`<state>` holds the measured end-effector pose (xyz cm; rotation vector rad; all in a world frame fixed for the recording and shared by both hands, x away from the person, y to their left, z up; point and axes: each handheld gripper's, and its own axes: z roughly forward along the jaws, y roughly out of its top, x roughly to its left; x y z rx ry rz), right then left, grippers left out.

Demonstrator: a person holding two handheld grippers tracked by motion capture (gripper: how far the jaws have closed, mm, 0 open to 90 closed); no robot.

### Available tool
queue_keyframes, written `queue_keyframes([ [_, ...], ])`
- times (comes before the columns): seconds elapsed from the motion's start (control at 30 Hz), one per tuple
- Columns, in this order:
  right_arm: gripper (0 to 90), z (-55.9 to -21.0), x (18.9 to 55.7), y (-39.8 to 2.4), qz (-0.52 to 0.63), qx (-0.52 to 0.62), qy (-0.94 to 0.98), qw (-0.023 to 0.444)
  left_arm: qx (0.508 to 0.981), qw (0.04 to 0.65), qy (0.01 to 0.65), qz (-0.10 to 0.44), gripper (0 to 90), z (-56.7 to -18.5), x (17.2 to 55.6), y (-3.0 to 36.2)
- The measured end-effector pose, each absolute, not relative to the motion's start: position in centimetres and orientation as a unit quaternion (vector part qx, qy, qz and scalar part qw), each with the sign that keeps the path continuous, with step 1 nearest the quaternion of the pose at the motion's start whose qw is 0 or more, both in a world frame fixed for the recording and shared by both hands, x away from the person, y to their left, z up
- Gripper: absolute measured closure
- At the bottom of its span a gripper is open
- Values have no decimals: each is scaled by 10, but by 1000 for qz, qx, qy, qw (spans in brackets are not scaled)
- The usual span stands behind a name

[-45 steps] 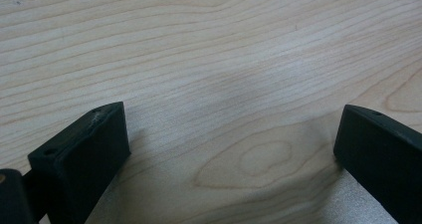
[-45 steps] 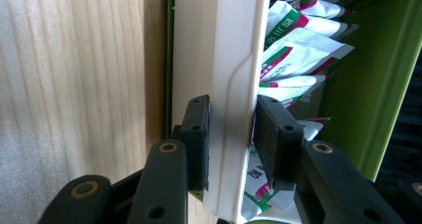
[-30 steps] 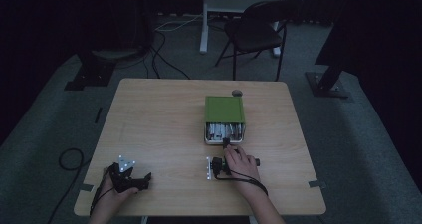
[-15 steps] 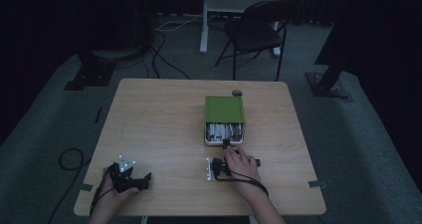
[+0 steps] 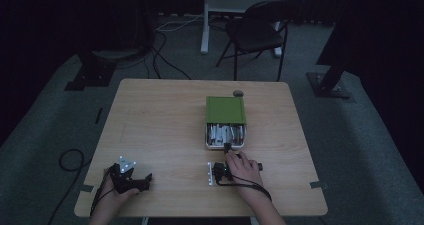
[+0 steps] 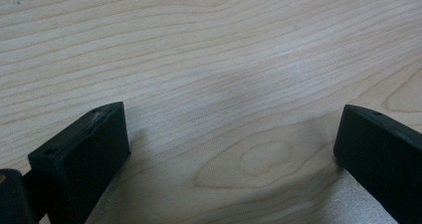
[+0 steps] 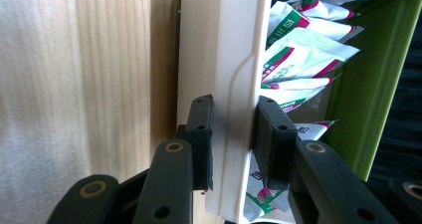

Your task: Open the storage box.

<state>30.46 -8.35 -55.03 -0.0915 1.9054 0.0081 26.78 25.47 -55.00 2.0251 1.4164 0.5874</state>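
My right gripper (image 7: 231, 139) clamps the white front wall of the drawer (image 7: 224, 59), which stands half out of the green box (image 5: 225, 110), sachets (image 7: 303, 50) inside; I pull straight and level, keeping the pads square on the wall

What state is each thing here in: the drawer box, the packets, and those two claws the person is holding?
Green box: flat on the table, its white drawer pulled partly out toward the person.
White drawer: gripped at its front wall.
Packets: loose and jumbled inside the drawer.
Right claw: shut on the drawer's front wall, one jaw each side.
Left claw: open, nothing between its jaws, low over bare wood.
Chair: upright beyond the table.
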Motion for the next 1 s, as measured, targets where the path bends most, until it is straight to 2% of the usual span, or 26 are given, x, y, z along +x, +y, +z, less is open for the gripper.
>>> queue_keyframes([
  [1.0, 710, -550, 263, -87, 15, -53, 819, 571, 761, 296, 533, 221, 16, -550, 268, 255],
])
